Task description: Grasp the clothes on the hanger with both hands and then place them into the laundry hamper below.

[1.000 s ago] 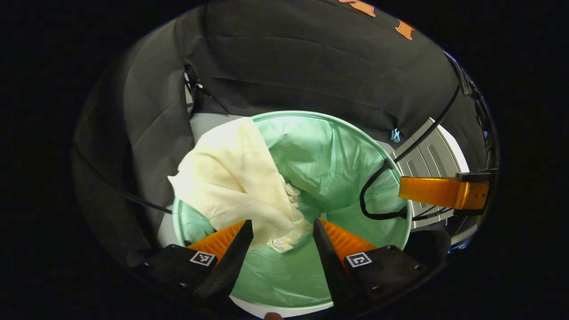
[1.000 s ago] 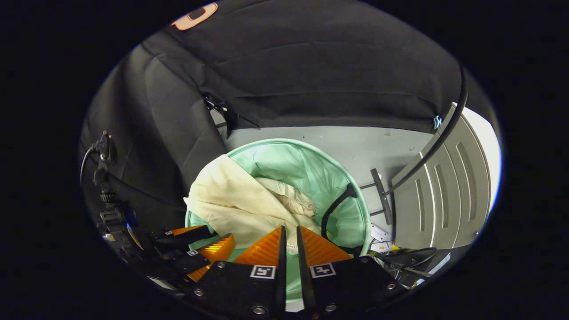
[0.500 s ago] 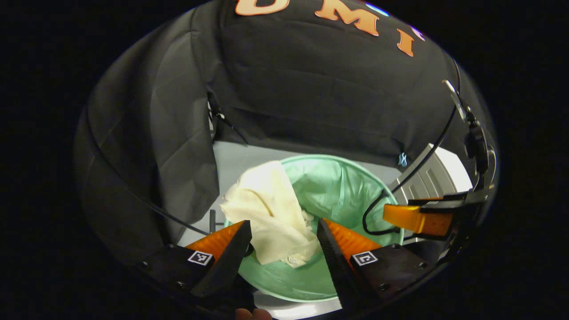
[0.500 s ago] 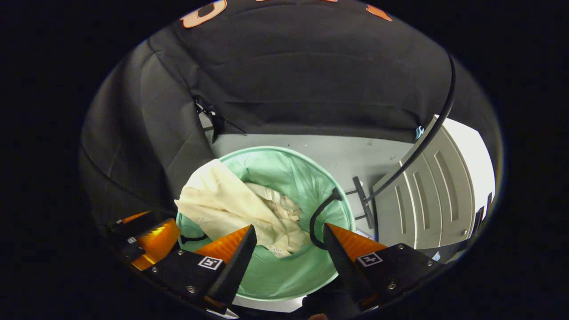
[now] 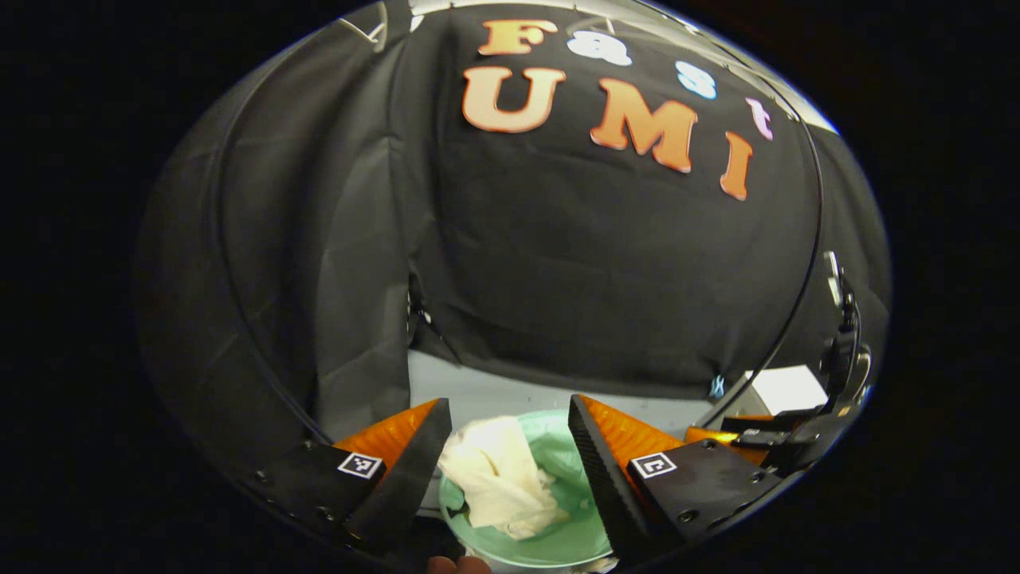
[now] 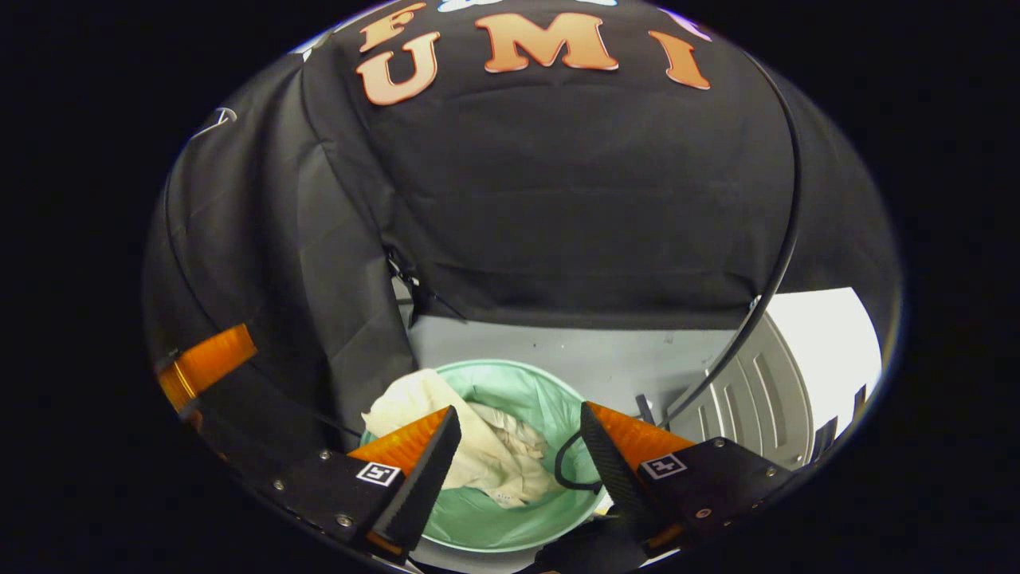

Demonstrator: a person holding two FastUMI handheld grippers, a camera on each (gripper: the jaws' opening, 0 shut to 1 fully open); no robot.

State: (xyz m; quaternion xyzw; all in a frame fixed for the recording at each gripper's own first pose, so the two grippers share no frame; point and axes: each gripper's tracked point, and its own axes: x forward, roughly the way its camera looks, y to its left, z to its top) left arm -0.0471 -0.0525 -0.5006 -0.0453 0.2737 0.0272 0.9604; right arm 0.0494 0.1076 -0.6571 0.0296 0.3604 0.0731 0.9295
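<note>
Both grippers have lifted away; hamper now sits lower in each view.
I keep left gripper (image 5: pixel 504 446) and right gripper (image 6: pixel 519 450) wide, empty: cream clothes (image 6: pixel 486 458) lie in the green hamper (image 6: pixel 526 383), draped over its left rim.

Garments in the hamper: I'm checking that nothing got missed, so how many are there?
1: a cream garment lies in the green laundry hamper, draped over its left rim in the right gripper view. More could be hidden beneath it.
</note>
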